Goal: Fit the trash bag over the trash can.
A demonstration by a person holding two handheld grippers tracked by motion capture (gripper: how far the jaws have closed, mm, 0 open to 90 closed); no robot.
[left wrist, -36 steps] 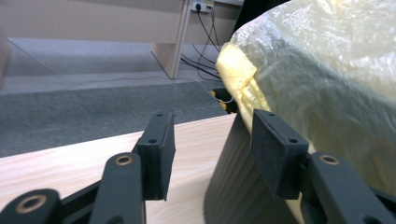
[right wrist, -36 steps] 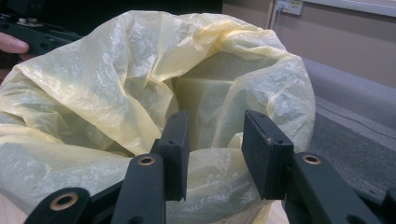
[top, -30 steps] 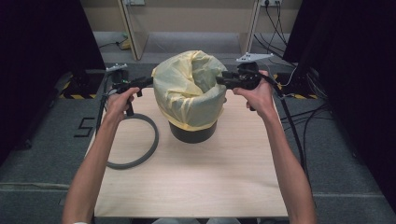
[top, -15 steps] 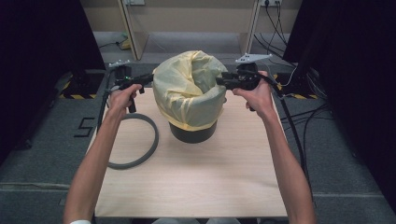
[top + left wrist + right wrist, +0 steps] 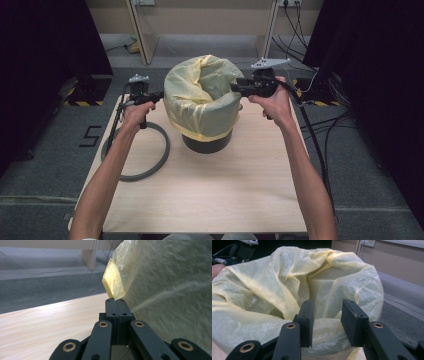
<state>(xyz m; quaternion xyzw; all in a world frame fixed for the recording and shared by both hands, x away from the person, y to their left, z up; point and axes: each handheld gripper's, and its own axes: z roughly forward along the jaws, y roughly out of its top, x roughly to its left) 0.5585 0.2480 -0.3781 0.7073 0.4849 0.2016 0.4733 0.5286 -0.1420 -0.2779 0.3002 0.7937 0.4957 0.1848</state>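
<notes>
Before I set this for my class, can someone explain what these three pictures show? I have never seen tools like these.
A person sits at a wooden table and holds a hand tool in each hand: a gripper with two black jaws. One picture looks down from above. The other two come from small cameras riding on each gripper, looking along its jaws.

On the table stands a dark bin lined with a yellow plastic bag, its edge folded over the rim. A grey ring lies beside it.

The left gripper has just been closing, and its jaws now pinch a fold of the bag. The right gripper is at the bin's rim with its jaws apart; whether they grip the bag there is unclear.
</notes>
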